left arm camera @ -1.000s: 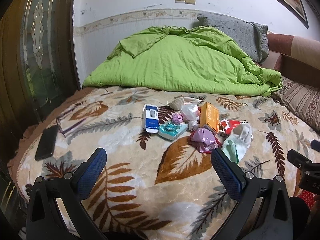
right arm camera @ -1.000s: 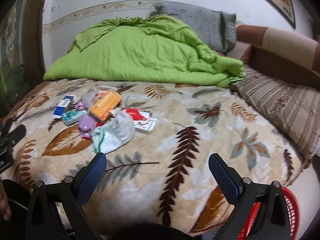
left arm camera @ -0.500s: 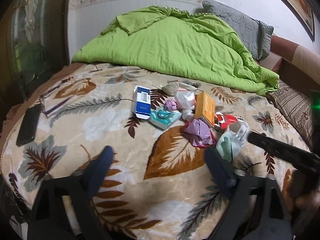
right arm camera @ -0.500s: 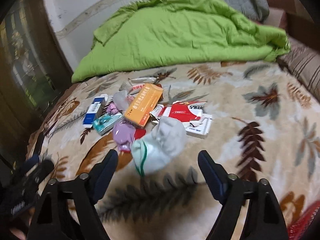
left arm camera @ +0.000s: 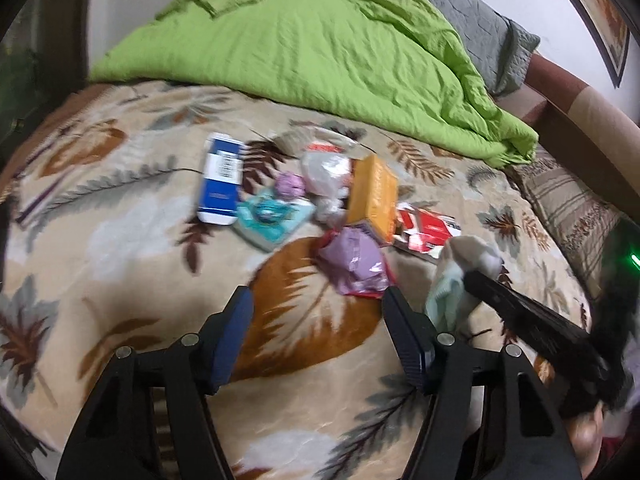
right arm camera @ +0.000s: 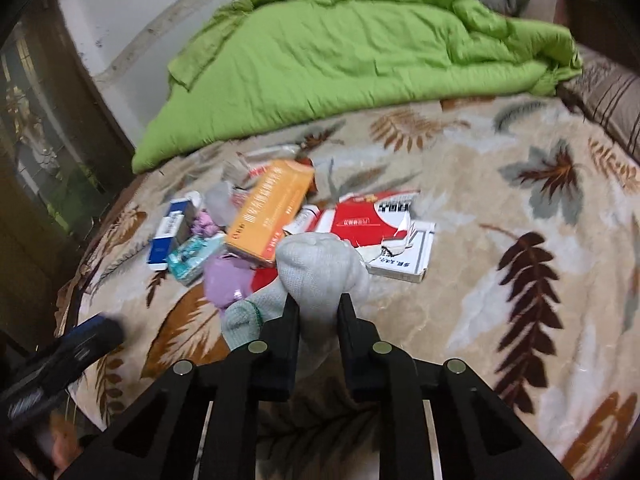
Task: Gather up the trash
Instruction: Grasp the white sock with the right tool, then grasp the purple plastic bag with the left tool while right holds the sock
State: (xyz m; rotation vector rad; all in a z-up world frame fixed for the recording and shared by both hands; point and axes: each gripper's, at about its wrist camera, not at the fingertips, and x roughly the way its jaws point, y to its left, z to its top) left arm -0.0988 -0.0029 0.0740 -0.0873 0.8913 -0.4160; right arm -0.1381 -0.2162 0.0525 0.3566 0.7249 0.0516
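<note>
While my left gripper (left arm camera: 316,312) hangs with its fingers apart over the near part of the leaf-print blanket (left arm camera: 132,240), nothing sits between them. Ahead of it lies the litter, left to right: a blue and white box (left arm camera: 220,180), a teal packet (left arm camera: 274,216), a small purple ball (left arm camera: 291,185), a clear plastic bag (left arm camera: 326,168), an orange box (left arm camera: 374,198), a crumpled purple wrapper (left arm camera: 356,260) nearest me, and a torn red and white carton (left arm camera: 428,228). Furthest right, my right gripper (right arm camera: 318,310) has its fingers clamped on a grey-white sock (right arm camera: 320,272) at the near right edge of the pile, touching the orange box and the carton. A green quilt (left arm camera: 320,48) is heaped along the far side.
</note>
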